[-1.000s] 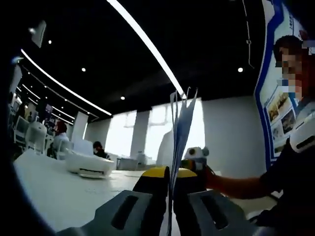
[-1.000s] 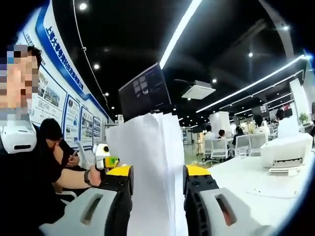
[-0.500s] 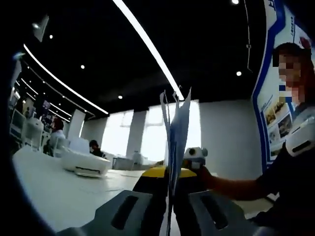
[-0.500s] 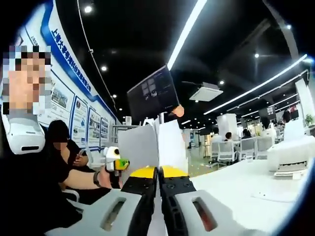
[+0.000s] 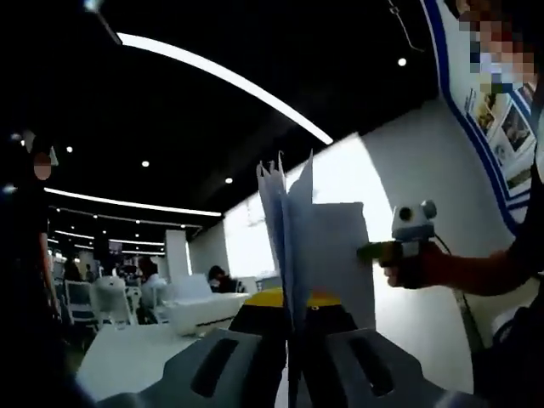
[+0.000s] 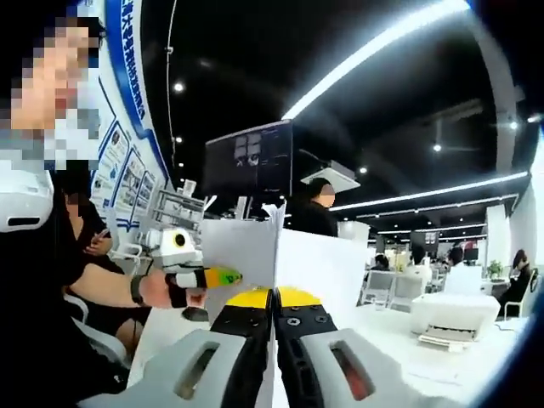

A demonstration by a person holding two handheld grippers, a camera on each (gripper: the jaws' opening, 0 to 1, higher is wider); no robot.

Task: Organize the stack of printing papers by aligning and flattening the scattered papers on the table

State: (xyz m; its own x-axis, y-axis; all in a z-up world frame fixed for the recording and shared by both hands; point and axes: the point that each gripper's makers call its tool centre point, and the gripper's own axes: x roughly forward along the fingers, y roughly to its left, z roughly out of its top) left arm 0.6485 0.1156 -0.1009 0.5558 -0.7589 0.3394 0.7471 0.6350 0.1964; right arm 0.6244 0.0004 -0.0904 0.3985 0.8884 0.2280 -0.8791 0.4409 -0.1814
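Papers [image 5: 293, 242] held upright, edge-on, pinched between closed jaws of left gripper [image 5: 292, 319]; top edges fan apart slightly. In right gripper view, same papers [image 6: 280, 263] stand upright above right gripper [image 6: 273, 308], jaws closed on lower edge. Stack lifted off table [image 6: 399, 340]. Left gripper [image 6: 191, 276] also seen at left in right gripper view, in gloved hand [image 6: 161, 291]. Printer [image 6: 455, 314] on table at right. Monitor [image 6: 248, 160] hangs behind.

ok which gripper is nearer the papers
Neither, both grip them. The left gripper is shut on one edge of the papers, and the right gripper is shut on the far edge.
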